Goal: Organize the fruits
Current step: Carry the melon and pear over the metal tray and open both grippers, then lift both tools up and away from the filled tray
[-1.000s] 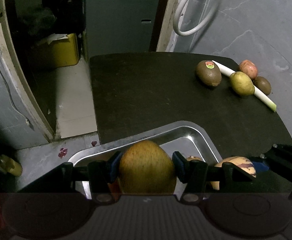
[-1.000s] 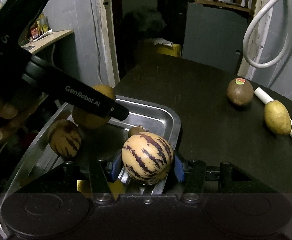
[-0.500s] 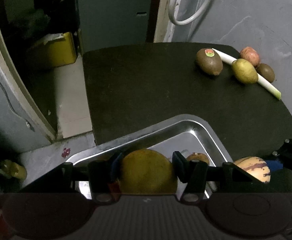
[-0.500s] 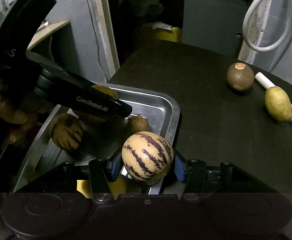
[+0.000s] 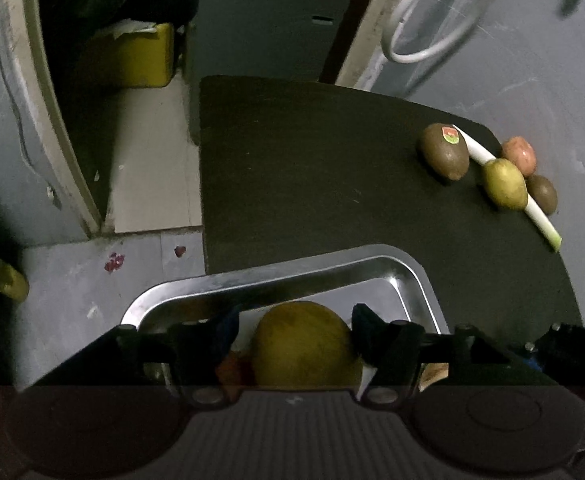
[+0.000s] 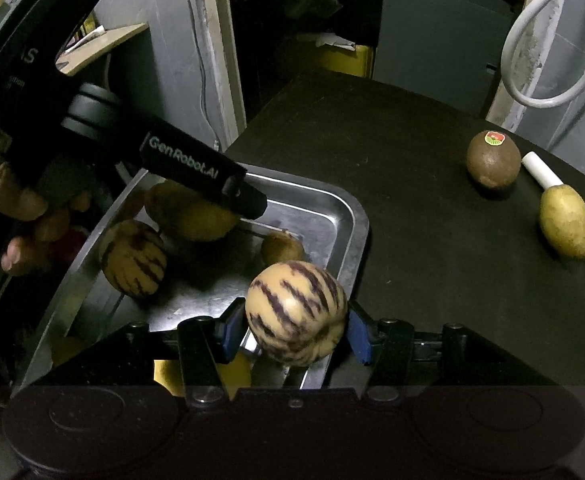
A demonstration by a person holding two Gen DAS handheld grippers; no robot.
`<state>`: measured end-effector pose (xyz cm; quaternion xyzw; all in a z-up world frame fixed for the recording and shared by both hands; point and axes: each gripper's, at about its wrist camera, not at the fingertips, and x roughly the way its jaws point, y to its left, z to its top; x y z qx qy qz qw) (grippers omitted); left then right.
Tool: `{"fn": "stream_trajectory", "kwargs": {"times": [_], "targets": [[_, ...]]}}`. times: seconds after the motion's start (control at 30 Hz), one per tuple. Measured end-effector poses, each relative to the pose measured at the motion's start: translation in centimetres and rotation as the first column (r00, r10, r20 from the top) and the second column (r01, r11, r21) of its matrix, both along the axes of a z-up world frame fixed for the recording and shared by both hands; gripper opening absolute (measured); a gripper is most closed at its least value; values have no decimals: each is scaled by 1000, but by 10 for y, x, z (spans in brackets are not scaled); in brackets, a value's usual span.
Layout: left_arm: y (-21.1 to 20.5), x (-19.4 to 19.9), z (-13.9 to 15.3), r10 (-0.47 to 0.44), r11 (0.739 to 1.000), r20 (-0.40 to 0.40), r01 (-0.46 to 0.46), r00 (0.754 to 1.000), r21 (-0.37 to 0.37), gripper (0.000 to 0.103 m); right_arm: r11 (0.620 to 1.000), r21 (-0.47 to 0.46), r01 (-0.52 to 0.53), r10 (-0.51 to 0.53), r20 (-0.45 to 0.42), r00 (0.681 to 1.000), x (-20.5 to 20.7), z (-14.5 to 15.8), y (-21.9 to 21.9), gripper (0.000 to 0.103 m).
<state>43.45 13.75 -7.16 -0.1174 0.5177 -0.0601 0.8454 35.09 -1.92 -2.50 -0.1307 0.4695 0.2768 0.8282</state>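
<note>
You are in the placing step: both grippers carry fruit over the metal tray (image 6: 354, 216), and neither piece is released yet. The left gripper (image 5: 292, 334) appears clamped on a plain yellow fruit (image 5: 302, 344), low over the tray's far-left area; in the right wrist view its black body reaches in from the left, angled down, your hand (image 6: 10, 196) on the grip. The right gripper (image 6: 296, 326) is closed on a striped melon (image 6: 296, 314), fingers pointing forward near the tray's right rim. A second striped melon (image 6: 132, 258) and a small brown fruit (image 6: 282, 246) already lie inside. Next, lower each piece onto bare tray floor and release without knocking neighbours. A stickered kiwi (image 6: 492, 164) and yellow-green fruit (image 6: 564, 220) wait on the dark table (image 6: 412, 184).
</note>
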Motion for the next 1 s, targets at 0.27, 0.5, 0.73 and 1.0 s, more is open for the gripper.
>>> {"fn": "stream_trajectory", "kwargs": {"times": [0.27,0.5,0.73,1.0], "targets": [[17,-10,12,88,993,1,-88,996,-76,74,999,23,35,-35,6,999,-5,1,-5,60],[22,-20,35,124,988,51,-119,991,-96,89,995,64,79,-81,31,996,-22,11,-15,76],[26,-39,59,167,981,94,-155,982,-119,102,981,125,146,-157,88,984,-48,34,-31,91],[22,-83,90,134,990,178,-122,975,-78,102,950,186,251,-284,181,942,-95,69,-53,102]]}}
